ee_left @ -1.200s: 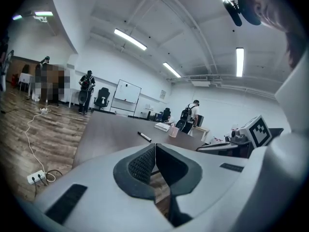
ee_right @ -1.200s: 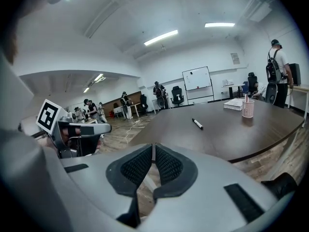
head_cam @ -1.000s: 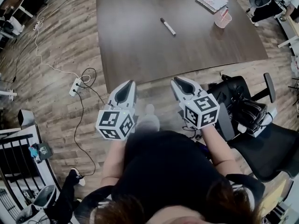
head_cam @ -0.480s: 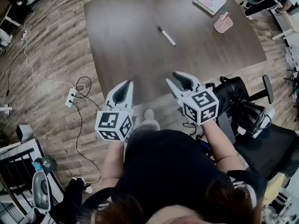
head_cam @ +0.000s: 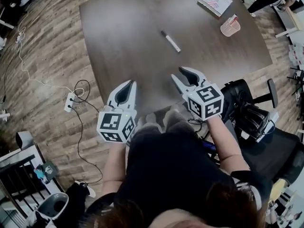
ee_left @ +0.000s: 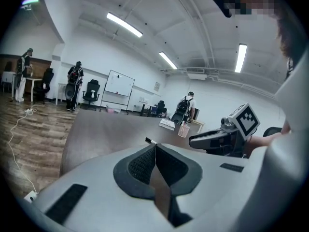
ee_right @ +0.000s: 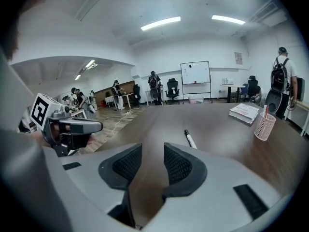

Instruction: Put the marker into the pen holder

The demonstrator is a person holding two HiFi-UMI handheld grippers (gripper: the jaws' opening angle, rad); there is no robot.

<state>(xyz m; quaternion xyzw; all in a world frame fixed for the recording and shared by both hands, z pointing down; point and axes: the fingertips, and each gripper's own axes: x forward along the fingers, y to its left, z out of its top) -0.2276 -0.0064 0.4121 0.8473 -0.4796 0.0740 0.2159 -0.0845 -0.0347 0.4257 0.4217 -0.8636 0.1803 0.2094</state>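
Pen holder holds a pen; marker outside.

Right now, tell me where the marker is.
In the head view the marker lies alone near the middle of the table. It is to the left of the pink pen holder and the book.

Bright ceiling strip lights (no glare), strong fisheye bending, dark vignetted corners.
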